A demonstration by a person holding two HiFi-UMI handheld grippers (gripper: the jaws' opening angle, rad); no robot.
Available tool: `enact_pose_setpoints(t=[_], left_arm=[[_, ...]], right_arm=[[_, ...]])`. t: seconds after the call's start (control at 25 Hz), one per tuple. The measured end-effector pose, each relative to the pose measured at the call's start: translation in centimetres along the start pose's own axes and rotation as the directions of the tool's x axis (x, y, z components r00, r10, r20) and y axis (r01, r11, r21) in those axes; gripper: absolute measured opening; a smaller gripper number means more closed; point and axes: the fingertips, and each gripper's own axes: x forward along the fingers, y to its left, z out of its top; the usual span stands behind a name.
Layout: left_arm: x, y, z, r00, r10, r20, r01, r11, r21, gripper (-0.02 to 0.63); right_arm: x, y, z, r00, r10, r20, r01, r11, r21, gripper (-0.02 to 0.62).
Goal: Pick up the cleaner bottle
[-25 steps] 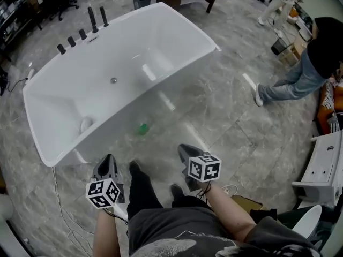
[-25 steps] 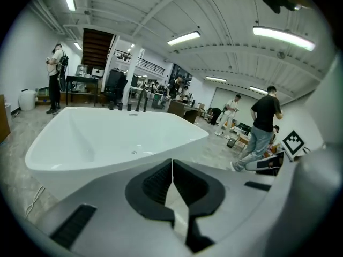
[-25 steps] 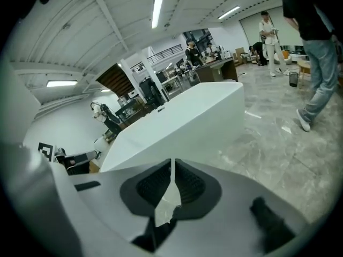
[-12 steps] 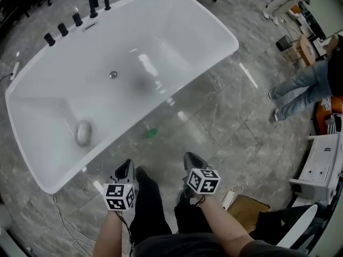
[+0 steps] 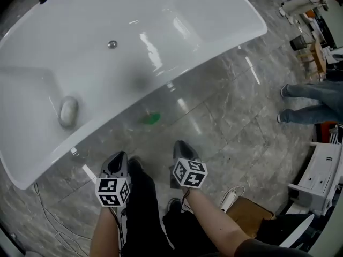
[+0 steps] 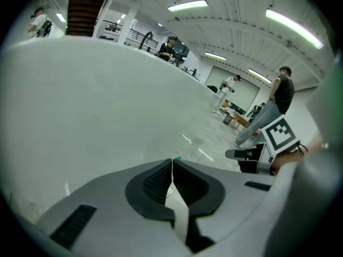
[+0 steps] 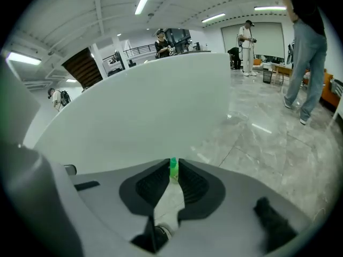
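- The white bathtub [image 5: 32,162] is filling the left side of the room, and a pale oval object [image 5: 68,112] is lying inside it. Neither seems to be part of the job.
- The left gripper [image 5: 117,164] is hanging low over the floor [image 5: 230,116], its jaws pressed together with nothing between them.
- The cleaner bottle [image 5: 150,119] is sitting on the grey marble, just beside the tub's outer wall, ahead of both grippers and well apart from them. From above it is showing as a small, bright-green, blurred shape. From the right gripper view it is looking narrow and upright, though I cannot make out a cap or label.
- The right gripper [image 5: 181,148] is pointing down toward the bottle, jaws likewise pressed together and empty. The green sliver above its tips is the bottle farther off, not something pinched.
- I am reading this as the approach, with nothing being gripped yet. The next move is calling for one gripper, likely the right since it is lining up on the bottle, to spread its jaws. It then needs to settle around the body and close without knocking the bottle against the tub.
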Motion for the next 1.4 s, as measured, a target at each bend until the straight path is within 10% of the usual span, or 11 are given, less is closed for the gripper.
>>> enact_pose_setpoints(t=[0.64, 1.4], left_arm=[[9.8, 9.2, -8.8, 0.993, 0.033, 0.117, -0.043, 0.995, 0.085, 0.017], [19.8, 13.1, -13.4, 0.978, -0.031, 0.206, -0.001, 0.988, 0.155, 0.017]], right_arm=[[17.9, 2.5, -12.0, 0.997, 0.073, -0.006, -0.073, 0.997, -0.038, 0.289], [32.2, -0.4, -13.6, 0.982, -0.107, 0.157, 0.116, 0.992, -0.05, 0.298]])
